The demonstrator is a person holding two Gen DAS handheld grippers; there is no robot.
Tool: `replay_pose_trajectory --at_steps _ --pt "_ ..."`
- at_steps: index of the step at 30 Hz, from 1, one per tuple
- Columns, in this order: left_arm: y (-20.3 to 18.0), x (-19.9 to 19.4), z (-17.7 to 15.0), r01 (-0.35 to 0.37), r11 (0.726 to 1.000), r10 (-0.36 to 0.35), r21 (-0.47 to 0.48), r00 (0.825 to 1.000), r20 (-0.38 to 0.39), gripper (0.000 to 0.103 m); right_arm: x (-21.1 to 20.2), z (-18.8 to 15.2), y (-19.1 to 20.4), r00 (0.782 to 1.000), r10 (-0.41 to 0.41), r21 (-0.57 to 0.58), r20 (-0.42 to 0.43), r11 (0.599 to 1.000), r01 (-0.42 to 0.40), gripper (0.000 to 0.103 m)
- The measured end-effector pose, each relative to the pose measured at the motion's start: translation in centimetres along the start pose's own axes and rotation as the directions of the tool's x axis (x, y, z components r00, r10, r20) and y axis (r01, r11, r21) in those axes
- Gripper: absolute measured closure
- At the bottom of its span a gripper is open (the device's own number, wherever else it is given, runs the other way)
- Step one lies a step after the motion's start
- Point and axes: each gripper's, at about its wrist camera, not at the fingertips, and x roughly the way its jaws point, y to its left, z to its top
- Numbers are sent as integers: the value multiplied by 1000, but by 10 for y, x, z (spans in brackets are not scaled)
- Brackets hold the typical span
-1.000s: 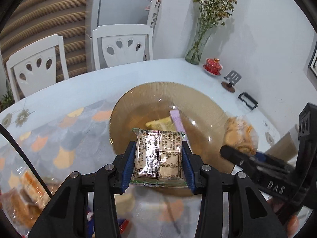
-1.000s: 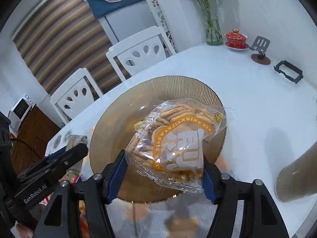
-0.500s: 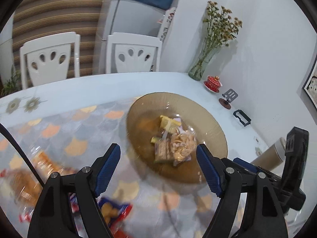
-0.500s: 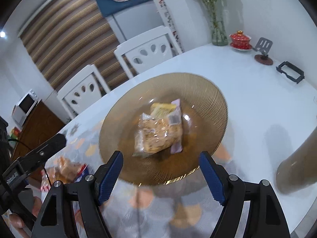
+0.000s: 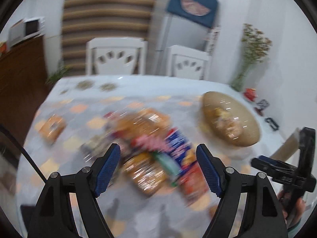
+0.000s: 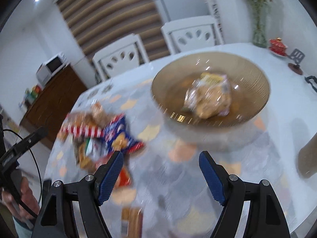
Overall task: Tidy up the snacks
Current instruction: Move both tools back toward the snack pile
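Observation:
A ribbed amber glass bowl stands on the table with several snack packets lying in it; the left wrist view shows the bowl at the right. A blurred heap of loose snack packets lies on the patterned cloth. My left gripper hovers open above that heap with nothing between its blue pads. My right gripper is open and empty over the cloth; the heap lies to its left and the bowl is ahead on the right.
Two white chairs stand behind the table. A vase of dried flowers, a red lidded cup and small stands sit by the wall. One separate packet lies at the left. A brown cylinder stands at the right edge.
Both grippers let go of their packets, which now lie in the bowl. Both then swung left and back from the bowl, the left one over to the loose heap.

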Motion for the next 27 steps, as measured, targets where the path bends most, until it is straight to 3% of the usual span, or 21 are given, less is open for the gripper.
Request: replay_pose_trajectory --at_steps 8,17,20,23,27 --pt "80 17 -61 -165 976 153 -145 984 -94 25 21 -41 21 994 19 -57 -109 998 -25 26" --pt "90 39 -100 -226 970 212 -90 966 -147 26 40 -99 38 969 33 -81 -245 995 -54 26" --pt "76 37 -100 -206 978 198 -45 970 -138 26 45 -107 47 969 -1 -107 -246 994 -26 26" --pt "60 30 -98 -131 991 126 -37 984 -128 26 45 -111 59 972 -33 -157 -233 988 -4 27" --pt "30 33 -91 -16 1000 12 -27 991 -136 26 49 -115 65 972 -63 -189 -228 982 19 41"
